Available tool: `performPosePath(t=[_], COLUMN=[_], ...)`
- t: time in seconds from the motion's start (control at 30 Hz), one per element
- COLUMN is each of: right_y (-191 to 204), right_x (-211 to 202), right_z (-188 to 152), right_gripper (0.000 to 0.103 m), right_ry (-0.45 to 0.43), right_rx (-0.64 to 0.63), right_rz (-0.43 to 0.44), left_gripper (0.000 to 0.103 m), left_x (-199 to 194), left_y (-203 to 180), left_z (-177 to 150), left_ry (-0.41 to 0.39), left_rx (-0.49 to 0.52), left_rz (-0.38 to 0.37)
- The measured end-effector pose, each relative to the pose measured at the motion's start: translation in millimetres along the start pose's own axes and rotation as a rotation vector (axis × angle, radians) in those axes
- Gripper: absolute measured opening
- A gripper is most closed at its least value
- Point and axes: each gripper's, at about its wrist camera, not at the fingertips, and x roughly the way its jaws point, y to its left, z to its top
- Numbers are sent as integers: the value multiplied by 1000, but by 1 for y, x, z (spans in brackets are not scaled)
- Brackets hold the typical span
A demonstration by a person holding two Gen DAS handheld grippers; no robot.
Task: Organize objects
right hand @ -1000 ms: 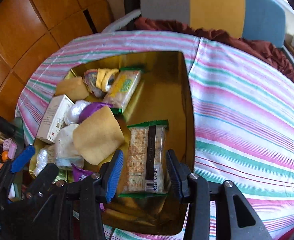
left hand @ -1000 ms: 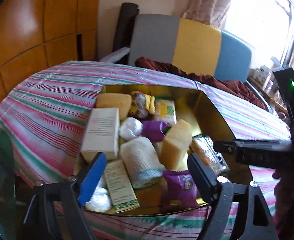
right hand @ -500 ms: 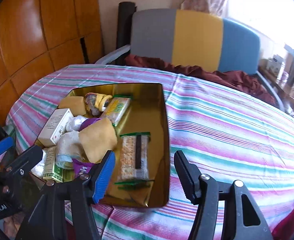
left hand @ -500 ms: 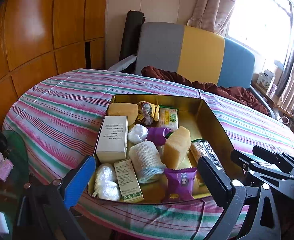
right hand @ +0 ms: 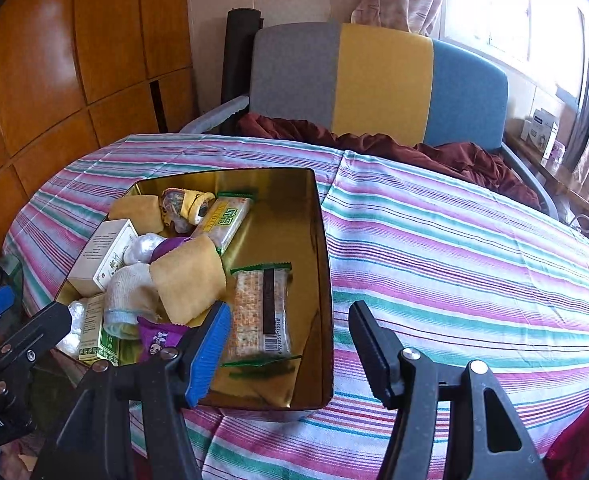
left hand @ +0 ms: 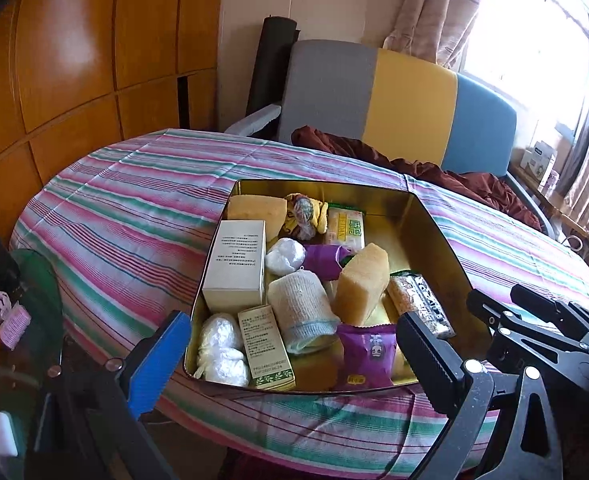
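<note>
A gold tin sits on the striped table, packed with items. Inside lie a white box, a yellow sponge, a rolled white cloth, a purple packet and a cracker packet. My left gripper hovers before the tin's near edge, open wide and empty. My right gripper is open over the tin's near right corner. The cracker packet lies flat in the tin just beyond its blue finger, and neither pad touches it.
The striped tablecloth is bare to the right of the tin. A grey, yellow and blue chair with a maroon cloth stands behind the table. A glass side table with small items is at the left.
The right gripper's jaws widened off the cracker packet, which now lies in the tin. Both grippers drew back and tilted up, so more of the room shows. The left jaws widened too.
</note>
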Motion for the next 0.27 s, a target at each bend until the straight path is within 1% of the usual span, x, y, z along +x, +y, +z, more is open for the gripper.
performPosePath(t=[0.1,0.17,0.27], right_y=[3,6,11], right_x=[-2,-2,0], right_z=[2,5,9], right_gripper=[62,62,62], right_ry=[-14,-24,-27], right_rx=[-5,-17,-19], right_rz=[-5,-19,-5], left_gripper=[103,102,103], left_x=[-1,0,2], left_y=[1,4,9], left_z=[-2,-3,-2], left_ry=[-20,-18,-15], left_rx=[8,0,-11], left_rz=[7,6,13])
